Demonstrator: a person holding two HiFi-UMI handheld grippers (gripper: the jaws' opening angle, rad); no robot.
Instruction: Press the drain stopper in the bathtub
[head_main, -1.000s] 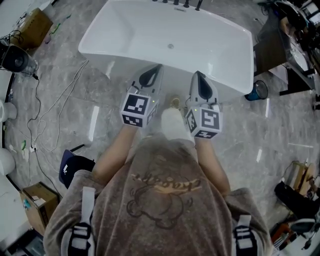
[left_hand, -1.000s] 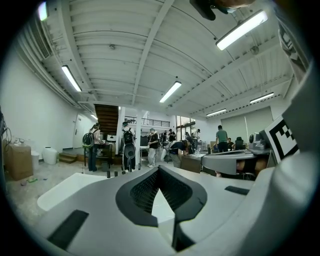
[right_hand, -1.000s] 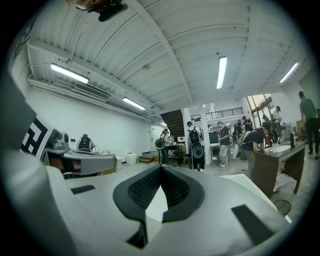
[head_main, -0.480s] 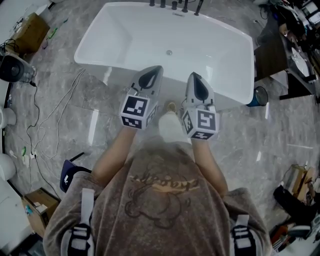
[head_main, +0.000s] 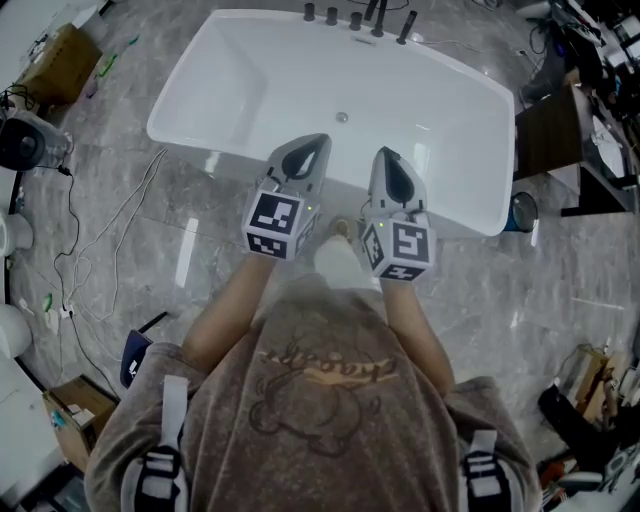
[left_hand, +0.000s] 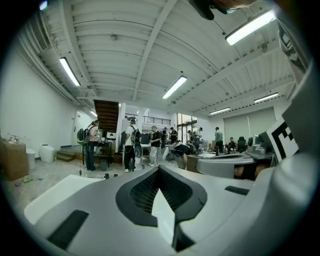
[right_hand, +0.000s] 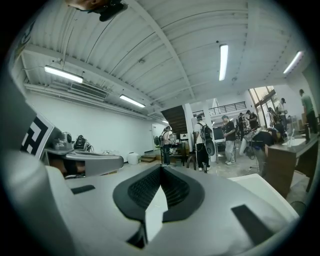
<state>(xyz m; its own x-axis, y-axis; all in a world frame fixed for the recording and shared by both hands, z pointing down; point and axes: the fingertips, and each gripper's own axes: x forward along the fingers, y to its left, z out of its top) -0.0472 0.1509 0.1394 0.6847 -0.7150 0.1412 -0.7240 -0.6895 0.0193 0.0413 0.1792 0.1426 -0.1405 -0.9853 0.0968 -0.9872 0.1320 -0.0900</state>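
The white bathtub (head_main: 250, 80) lies across the top of the head view, and its small round drain stopper (head_main: 342, 117) sits mid-floor. Dark faucet fittings (head_main: 356, 19) line the far rim. My left gripper (head_main: 318, 140) and right gripper (head_main: 382, 155) are held side by side over the tub's near rim, short of the stopper. Both point forward and are shut on nothing. In the left gripper view the jaws meet at the left gripper (left_hand: 159, 168) tip. The right gripper (right_hand: 161, 167) looks the same in its own view. Both of those views look level across the room, and the stopper is hidden there.
White cables (head_main: 110, 230) trail over the grey marble floor at left, near cardboard boxes (head_main: 62, 52). A dark desk (head_main: 560, 135) and a blue bin (head_main: 521, 212) stand right of the tub. Several people (left_hand: 131, 145) stand far across the room.
Both grippers have edged slightly forward toward the tub's near rim and stayed shut. The head view has shifted a little, so the whole tub shows lower in frame.
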